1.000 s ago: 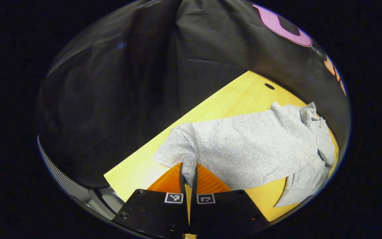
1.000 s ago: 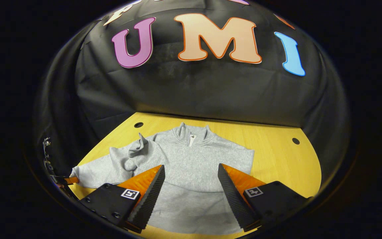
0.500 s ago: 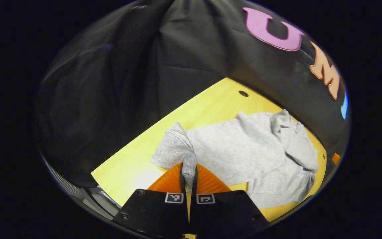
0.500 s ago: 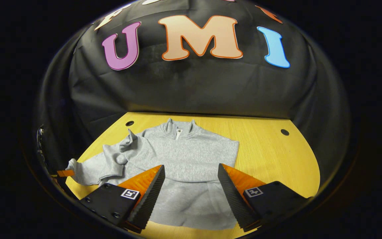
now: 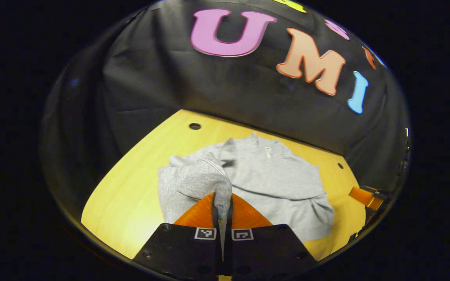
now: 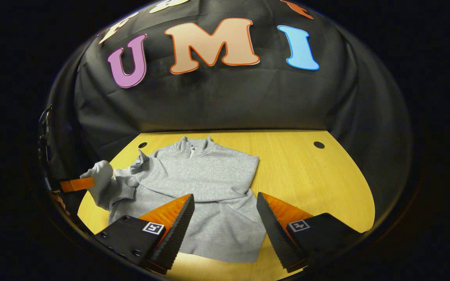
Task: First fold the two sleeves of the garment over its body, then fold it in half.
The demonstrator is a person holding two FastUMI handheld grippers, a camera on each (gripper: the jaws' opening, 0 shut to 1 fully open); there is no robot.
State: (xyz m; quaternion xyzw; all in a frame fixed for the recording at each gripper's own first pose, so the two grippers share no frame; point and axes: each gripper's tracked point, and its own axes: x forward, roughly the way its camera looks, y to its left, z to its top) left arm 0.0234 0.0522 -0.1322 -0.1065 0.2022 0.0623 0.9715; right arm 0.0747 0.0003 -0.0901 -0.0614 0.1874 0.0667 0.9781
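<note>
Your left gripper (image 5: 222, 206) is clamped on the cuff of the garment's sleeve (image 5: 203, 180), both fingers pinching the grey cloth, with the sleeve lifted and draped inward toward the body. In the right gripper view, the left gripper shows at the far left edge, the sleeve end hanging from it above the table. Your right gripper (image 6: 225, 218) hovers with its fingers spread wide and nothing between them, poised over the lower hem area of the grey sweatshirt (image 6: 205, 183).

That sweatshirt lies flat, collar toward the booth wall, on the yellow wooden table (image 6: 311, 175). Its other side already looks tucked in, a straight edge running down from the shoulder, so you are likely on the second sleeve fold.

Next, carry the cuff across the chest and lay it down flat over the body before you let go; keep it low so the cloth doesn't bunch at the shoulder. After that both grippers can take the hem corners for the half fold.
</note>
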